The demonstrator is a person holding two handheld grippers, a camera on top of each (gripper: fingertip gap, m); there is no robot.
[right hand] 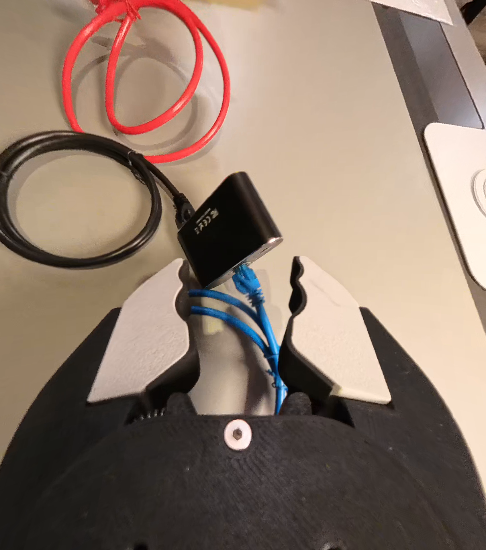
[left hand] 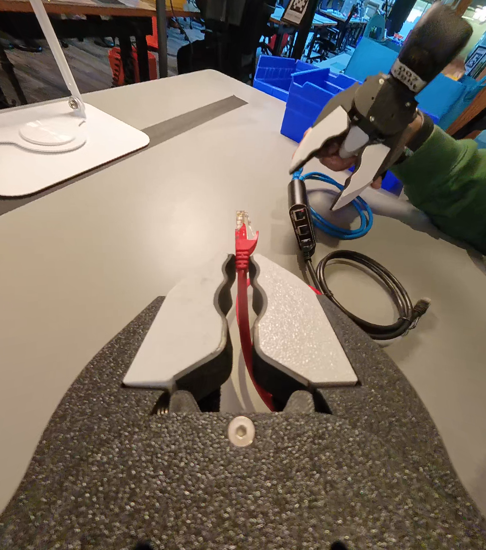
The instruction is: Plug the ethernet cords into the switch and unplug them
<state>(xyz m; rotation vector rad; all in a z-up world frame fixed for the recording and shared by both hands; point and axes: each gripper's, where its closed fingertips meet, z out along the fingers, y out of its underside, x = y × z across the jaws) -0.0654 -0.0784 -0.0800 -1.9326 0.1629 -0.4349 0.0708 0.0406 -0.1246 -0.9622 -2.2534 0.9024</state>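
My left gripper [left hand: 240, 259] is shut on the red ethernet cord [left hand: 243, 297], and its clear plug [left hand: 243, 226] sticks out forward above the grey table [left hand: 116, 268]. The small black switch [left hand: 301, 220] stands on edge to the right of the plug, its ports facing me. A black cord [left hand: 384, 297] is plugged into its lowest port. My right gripper [right hand: 240, 263] is open just behind the tilted switch [right hand: 230, 226], and its left finger [right hand: 158, 297] is at the switch's corner. A blue cord [right hand: 246, 281] is plugged into the near side. The red cord's coil [right hand: 146, 83] lies beyond.
A white lamp base [left hand: 42, 148] sits at the far left of the table and shows at the right edge of the right wrist view [right hand: 474, 208]. Blue bins [left hand: 310, 89] stand at the table's far edge. A green sleeve [left hand: 459, 193] holds the right gripper [left hand: 314, 186]. Across from one pair of fingers to the other is roughly 20 cm. The white lamp base [left hand: 42, 148] sits 30 cm or so from the ends of my right fingers.
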